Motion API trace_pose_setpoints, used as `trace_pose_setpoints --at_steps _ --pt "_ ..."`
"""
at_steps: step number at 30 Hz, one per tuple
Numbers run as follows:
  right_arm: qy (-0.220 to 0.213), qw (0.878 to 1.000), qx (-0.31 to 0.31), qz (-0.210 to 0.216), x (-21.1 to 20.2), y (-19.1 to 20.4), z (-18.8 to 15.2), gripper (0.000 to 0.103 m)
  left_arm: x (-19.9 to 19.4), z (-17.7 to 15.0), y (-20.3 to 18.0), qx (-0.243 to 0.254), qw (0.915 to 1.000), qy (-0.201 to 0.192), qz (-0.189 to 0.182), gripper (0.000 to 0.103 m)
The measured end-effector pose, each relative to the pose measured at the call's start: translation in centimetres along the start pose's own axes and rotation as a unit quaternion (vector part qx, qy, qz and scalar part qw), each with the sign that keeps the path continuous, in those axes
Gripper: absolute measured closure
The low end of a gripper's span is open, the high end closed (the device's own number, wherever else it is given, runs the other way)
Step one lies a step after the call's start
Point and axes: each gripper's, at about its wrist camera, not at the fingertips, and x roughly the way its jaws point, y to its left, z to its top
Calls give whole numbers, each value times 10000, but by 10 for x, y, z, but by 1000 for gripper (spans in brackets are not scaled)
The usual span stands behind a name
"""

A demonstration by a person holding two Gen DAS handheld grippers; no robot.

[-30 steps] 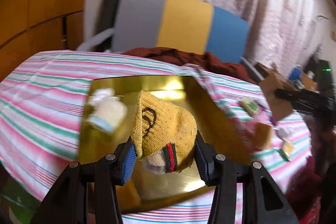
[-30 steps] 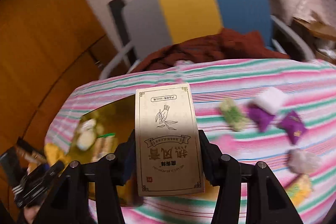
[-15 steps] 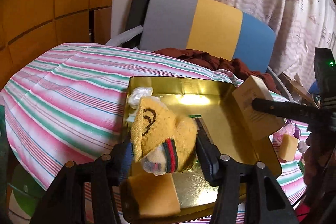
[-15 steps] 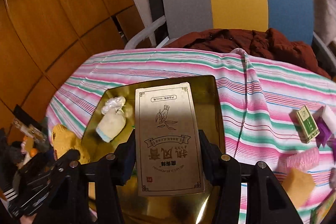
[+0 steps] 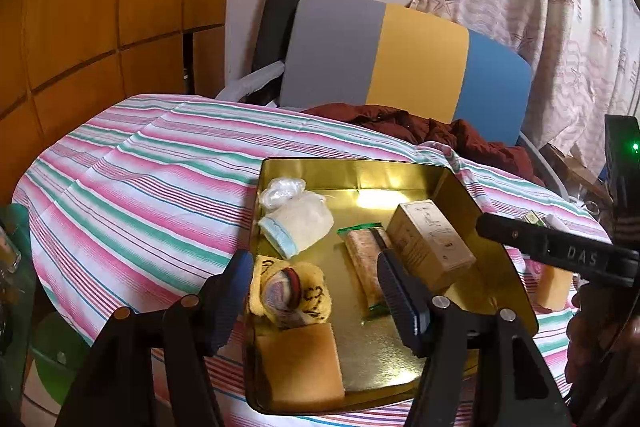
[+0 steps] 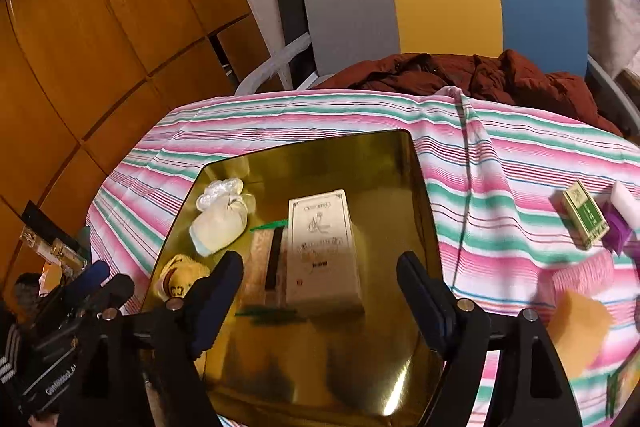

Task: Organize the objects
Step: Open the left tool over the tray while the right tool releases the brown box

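A gold metal tray sits on the striped tablecloth. In it lie a yellow sock, a white sock, a clear plastic bag, an orange sponge, a wrapped snack bar and a tan box. My left gripper is open, its fingers on either side of the yellow sock and not squeezing it. My right gripper is open just behind the tan box, which lies flat in the tray. The yellow sock lies at the tray's near left.
Loose items lie on the cloth right of the tray: a green box, purple packets, a white block, a pink thing and an orange sponge. A grey, yellow and blue chair with a brown jacket stands behind the table.
Both grippers came over the tray and opened. The yellow sock left the left gripper and the tan box left the right gripper; both now lie in the tray.
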Motion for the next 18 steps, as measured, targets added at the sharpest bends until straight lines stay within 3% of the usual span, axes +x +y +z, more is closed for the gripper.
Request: trace_pose_setpoints --at_steps 10,18 --pt "-124 9998 -28 -123 -23 -10 -17 16 -6 -5 -19 204 9996 54 -183 38" --pt "-176 9989 243 -373 -41 -46 -24 16 -7 -10 -42 471 9973 75 -558 38"
